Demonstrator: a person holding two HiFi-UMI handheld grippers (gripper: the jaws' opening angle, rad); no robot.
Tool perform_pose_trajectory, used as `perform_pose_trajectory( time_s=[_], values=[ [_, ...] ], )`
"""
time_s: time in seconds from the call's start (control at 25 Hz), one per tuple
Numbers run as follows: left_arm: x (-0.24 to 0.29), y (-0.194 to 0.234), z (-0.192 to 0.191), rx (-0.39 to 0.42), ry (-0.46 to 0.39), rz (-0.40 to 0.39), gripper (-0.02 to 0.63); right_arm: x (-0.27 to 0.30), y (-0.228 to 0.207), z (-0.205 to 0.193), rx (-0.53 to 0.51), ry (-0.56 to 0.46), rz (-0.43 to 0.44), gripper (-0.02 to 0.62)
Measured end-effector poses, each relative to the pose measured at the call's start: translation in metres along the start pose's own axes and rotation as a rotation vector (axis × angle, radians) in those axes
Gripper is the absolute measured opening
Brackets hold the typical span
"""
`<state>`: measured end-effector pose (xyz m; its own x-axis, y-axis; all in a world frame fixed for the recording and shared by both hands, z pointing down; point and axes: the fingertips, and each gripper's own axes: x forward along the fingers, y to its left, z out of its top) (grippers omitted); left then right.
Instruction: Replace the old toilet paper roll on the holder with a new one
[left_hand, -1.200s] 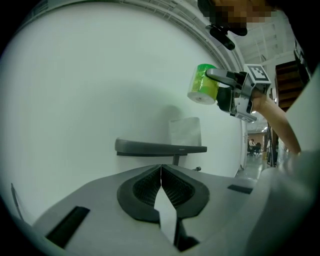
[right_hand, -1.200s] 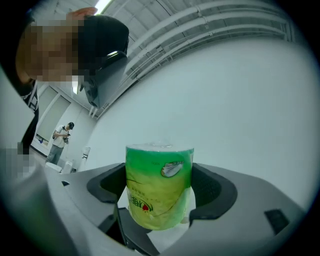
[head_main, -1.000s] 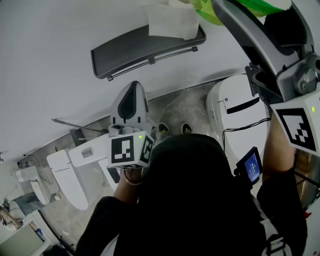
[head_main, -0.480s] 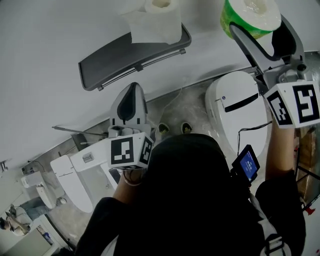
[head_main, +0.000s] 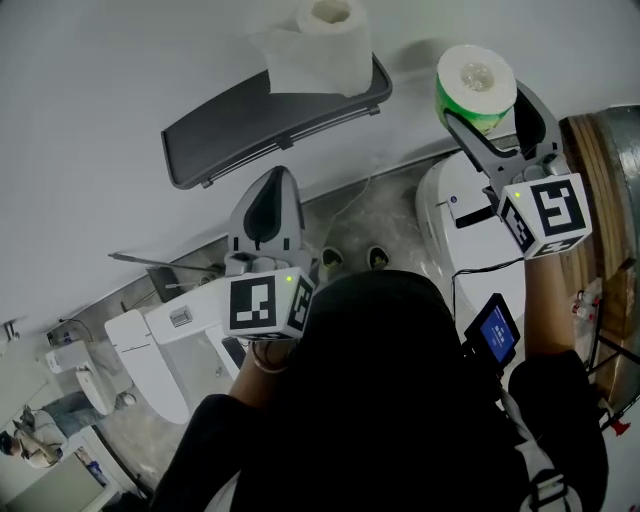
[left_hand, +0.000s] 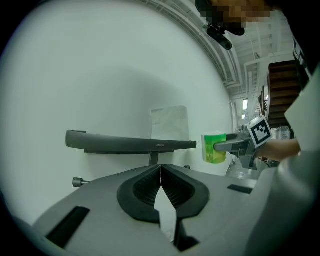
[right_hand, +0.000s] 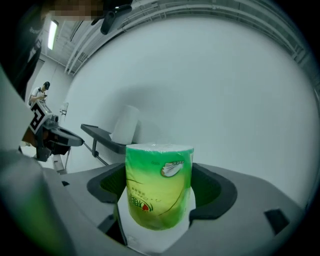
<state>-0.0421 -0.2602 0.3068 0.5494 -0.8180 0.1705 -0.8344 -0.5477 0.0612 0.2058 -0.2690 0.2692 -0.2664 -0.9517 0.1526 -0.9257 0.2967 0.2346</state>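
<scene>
A dark grey holder shelf (head_main: 230, 125) is fixed to the white wall, with a thin rod under it. The old white roll (head_main: 325, 40) stands on the shelf's right end, a loose sheet hanging from it. My right gripper (head_main: 487, 108) is shut on the new green-wrapped roll (head_main: 477, 82), held upright to the right of the shelf. In the right gripper view the green roll (right_hand: 159, 185) fills the jaws, with the shelf (right_hand: 102, 135) and old roll (right_hand: 125, 124) beyond to the left. My left gripper (head_main: 271, 185) is shut and holds nothing, below the shelf (left_hand: 130, 142).
A white toilet (head_main: 480, 215) stands below the right gripper, and another white seat (head_main: 150, 350) lies at the lower left. A small lit screen (head_main: 497, 330) is strapped near the right forearm. Wooden steps (head_main: 600, 170) rise at the right edge.
The right gripper has carried the green roll down from the top edge to beside the shelf's right end. The left gripper has stayed where it was.
</scene>
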Motion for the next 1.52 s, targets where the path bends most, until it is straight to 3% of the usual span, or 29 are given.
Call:
perform_pose_trajectory(
  time_s=[0.28,0.56,0.76,1.28,1.52],
  values=[
    [-0.002,0.005,-0.005,-0.007,0.015,0.002,0.023,0.019,0.029,-0.055,-0.074,0.151,0.046,0.4],
    [-0.006,0.011,-0.008,-0.015,0.023,0.002,0.023,0.04,0.046,-0.078,-0.382,0.253,0.032,0.4],
    [-0.008,0.019,-0.005,-0.011,0.015,0.015,0.023,0.055,0.06,-0.073,-0.599,0.266,0.028,0.4],
    [-0.014,0.037,-0.01,-0.036,0.021,0.033,0.023,0.069,0.086,-0.072,-0.9,0.303,0.029,0.4],
    [-0.016,0.043,-0.015,-0.049,0.026,0.04,0.023,0.075,0.096,-0.073,-0.966,0.311,0.037,0.4]
  ],
)
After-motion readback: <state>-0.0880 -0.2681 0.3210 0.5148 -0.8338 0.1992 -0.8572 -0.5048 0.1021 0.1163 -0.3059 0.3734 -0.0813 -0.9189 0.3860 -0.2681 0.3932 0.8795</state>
